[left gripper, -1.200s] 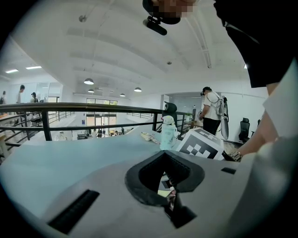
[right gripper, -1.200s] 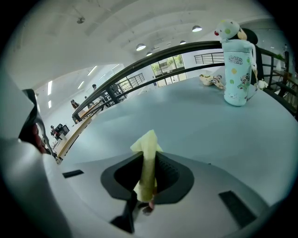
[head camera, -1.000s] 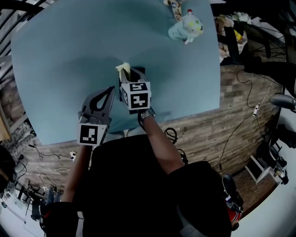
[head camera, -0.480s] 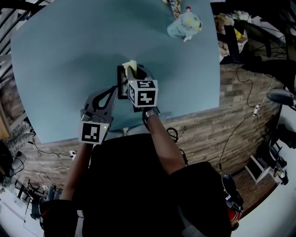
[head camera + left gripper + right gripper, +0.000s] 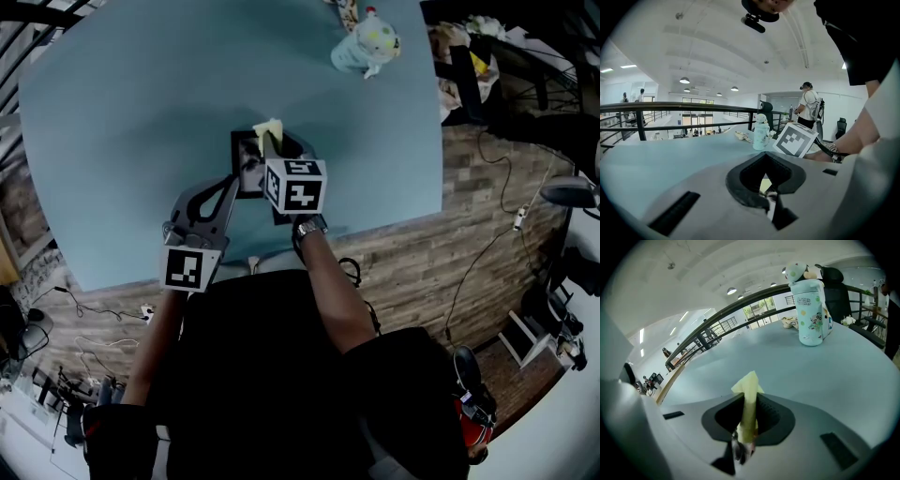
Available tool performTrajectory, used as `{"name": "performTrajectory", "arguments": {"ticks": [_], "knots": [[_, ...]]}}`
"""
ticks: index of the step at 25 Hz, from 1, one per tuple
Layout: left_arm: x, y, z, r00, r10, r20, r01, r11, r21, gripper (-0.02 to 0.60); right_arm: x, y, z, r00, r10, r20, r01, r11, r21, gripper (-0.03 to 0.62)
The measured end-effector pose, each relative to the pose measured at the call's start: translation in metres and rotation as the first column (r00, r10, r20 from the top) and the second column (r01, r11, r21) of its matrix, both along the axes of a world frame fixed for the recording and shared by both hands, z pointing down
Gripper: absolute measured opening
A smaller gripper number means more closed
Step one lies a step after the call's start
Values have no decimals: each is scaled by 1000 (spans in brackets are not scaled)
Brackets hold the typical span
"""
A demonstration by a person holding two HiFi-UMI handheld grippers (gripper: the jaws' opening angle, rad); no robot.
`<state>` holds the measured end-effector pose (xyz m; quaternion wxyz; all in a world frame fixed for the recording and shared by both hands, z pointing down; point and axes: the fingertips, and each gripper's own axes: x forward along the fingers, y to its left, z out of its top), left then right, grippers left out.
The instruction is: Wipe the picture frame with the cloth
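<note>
A small dark picture frame [image 5: 244, 153] sits near the middle of the teal table [image 5: 122, 122]. My left gripper [image 5: 238, 179] reaches its near left side and looks shut on the picture frame, a thin sliver [image 5: 773, 209] between the jaws. My right gripper [image 5: 273, 153] is over the frame, shut on a folded yellow cloth [image 5: 268, 132] that sticks up past the jaws. In the right gripper view the cloth [image 5: 750, 394] stands upright in the right gripper [image 5: 746, 437]. The left gripper [image 5: 769, 197] shows a bit of yellow cloth [image 5: 765, 184] behind its jaws.
A pale green cartoon bottle [image 5: 364, 43] stands at the table's far right, also the bottle [image 5: 811, 310] ahead of the right gripper. Small items [image 5: 348, 8] lie at the far edge. A dark railing [image 5: 670, 108] runs behind the table. A person [image 5: 808, 105] stands beyond.
The right gripper and cloth have shifted right and farther away, uncovering the frame's left part. The left gripper's tips have come up against the frame.
</note>
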<state>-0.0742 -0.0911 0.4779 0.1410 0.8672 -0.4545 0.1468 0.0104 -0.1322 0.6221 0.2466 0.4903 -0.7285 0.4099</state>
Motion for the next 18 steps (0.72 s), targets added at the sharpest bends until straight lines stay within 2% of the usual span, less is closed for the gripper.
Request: {"name": "performTrajectory", "arguments": {"ticks": [18], "knots": [[15,6,0,1000,19,-4,-19,1000,2,-3,52,7,4,994,97,-43,-97,995,-8,58]]}}
